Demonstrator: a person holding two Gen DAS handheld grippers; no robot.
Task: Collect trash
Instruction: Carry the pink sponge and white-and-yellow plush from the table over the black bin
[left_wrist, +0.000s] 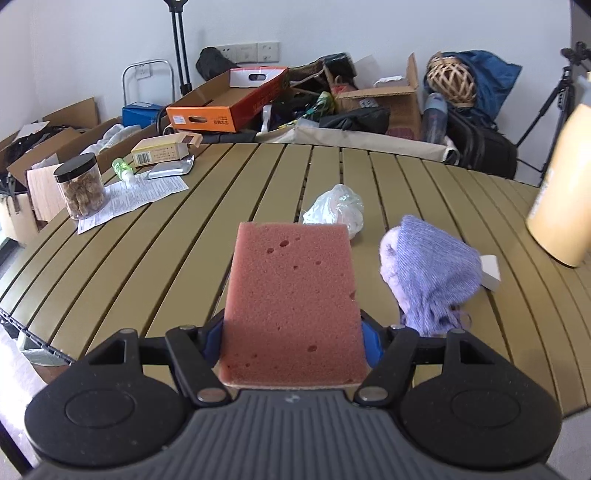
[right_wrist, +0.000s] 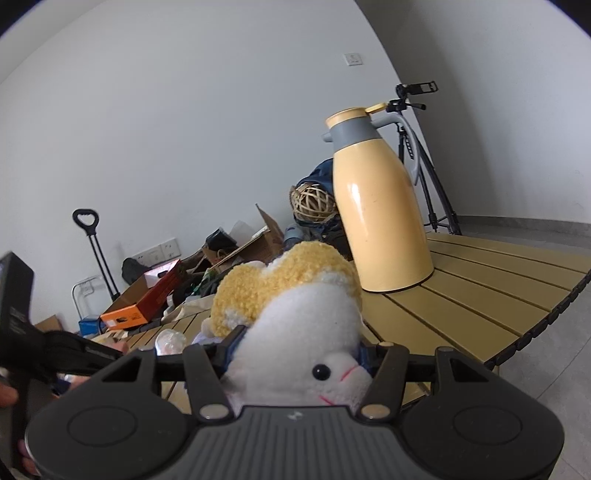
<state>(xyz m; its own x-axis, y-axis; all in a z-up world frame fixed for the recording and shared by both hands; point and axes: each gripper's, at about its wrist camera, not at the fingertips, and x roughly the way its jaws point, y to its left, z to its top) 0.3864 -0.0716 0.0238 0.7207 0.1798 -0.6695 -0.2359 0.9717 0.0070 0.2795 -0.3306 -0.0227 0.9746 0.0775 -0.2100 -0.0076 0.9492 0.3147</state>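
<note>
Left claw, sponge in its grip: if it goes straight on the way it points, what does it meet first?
Probably the crumpled plastic bag, which sits just past the far edge of the sponge that the left claw holds. The purple cloth lies off to the right. Depth is hard to judge; the slatted table could come first.

We see a porous, matt pink foam sponge (left_wrist: 291, 302) above a bench (left_wrist: 184, 258) of smooth olive slats with a dull sheen. On it lie a knitted lilac cloth (left_wrist: 432, 269), a crinkled clear plastic bag (left_wrist: 334, 208), printed paper sheets (left_wrist: 136, 199) and a clear plastic jar (left_wrist: 79, 186) with a black lid. We see a fluffy plush toy (right_wrist: 295, 325), white and curly yellow, and a glossy yellow jug (right_wrist: 376, 218) with a matt grey collar.
</note>
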